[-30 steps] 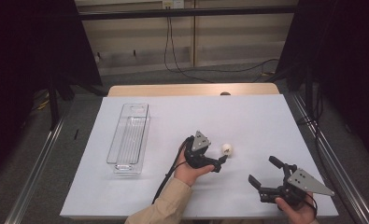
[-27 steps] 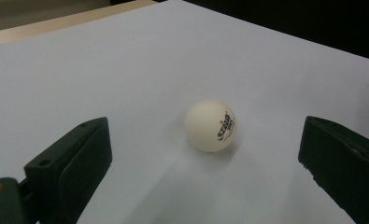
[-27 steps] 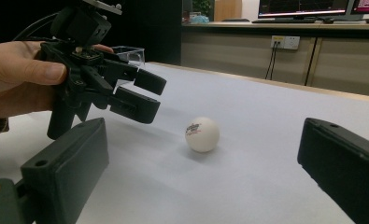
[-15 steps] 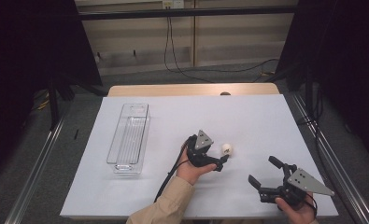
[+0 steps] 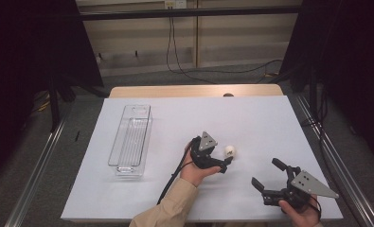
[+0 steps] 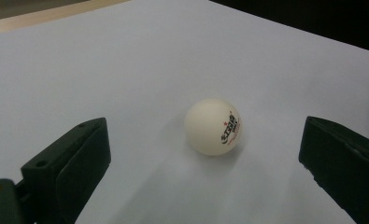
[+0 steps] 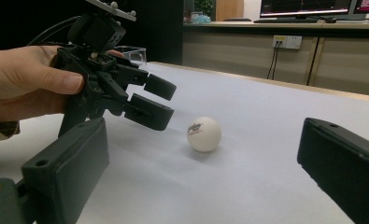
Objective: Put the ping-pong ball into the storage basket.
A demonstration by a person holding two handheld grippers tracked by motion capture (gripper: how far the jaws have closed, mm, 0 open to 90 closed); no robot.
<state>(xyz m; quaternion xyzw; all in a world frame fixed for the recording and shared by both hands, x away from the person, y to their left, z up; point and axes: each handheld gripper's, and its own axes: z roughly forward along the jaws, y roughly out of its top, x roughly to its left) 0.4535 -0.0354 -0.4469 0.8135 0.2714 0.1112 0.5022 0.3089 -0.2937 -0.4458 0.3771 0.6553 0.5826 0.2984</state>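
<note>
White ball point(image 5: 229, 151) lies on the surface point(image 5: 251, 118) just ahead of the spread left tool point(image 5: 222, 163), untouched.

In the left gripper view the ball point(image 6: 213, 126) sits between and a little beyond the two parted jaws, apart from both, its printed mark turned to the right. The right tool point(image 5: 266, 177), jaws also spread and holding nothing, hovers well apart near the surface's near right corner, facing the ball point(image 7: 203, 134). A clear plastic tray point(image 5: 130, 139) stands off to the left. Nothing lies between the left tool and the ball.
</note>
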